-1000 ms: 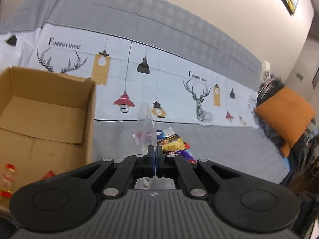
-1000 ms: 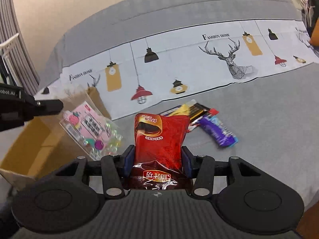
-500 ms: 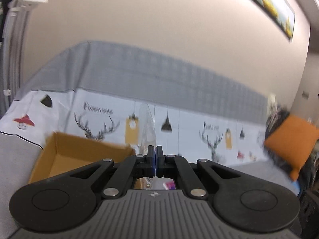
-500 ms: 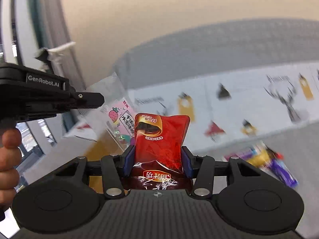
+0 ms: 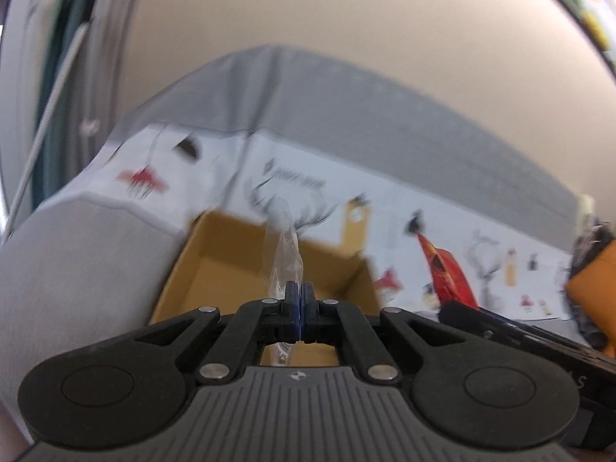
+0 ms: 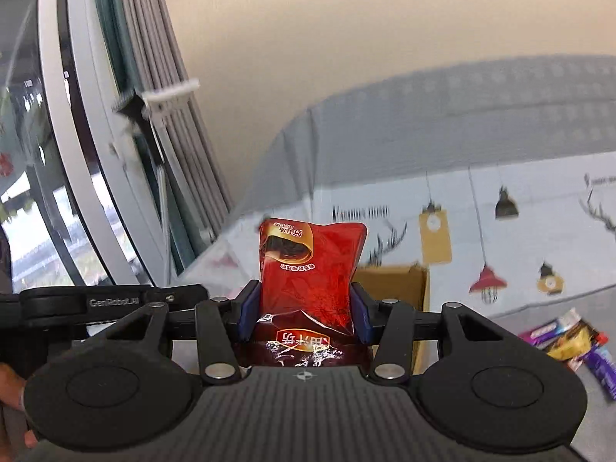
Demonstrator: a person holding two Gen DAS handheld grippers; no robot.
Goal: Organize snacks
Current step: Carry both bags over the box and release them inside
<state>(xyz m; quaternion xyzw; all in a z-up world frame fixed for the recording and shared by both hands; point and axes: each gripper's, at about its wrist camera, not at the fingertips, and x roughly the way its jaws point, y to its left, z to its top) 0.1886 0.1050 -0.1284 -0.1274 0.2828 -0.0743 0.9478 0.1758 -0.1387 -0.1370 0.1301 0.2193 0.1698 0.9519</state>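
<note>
Behind the right claw (image 6: 302, 313), the cardboard box (image 6: 396, 283) is mostly hidden.

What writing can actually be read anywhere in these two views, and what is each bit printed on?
"GenRobot.AI": on the left gripper, seen side-on in the right wrist view.
Chinese characters on the red snack bag held in the right gripper: present, but I cannot make them out.
Dark lettering on the printed sofa cover: too blurred to read.
Wrappers of the loose snacks: too small to read.
</note>
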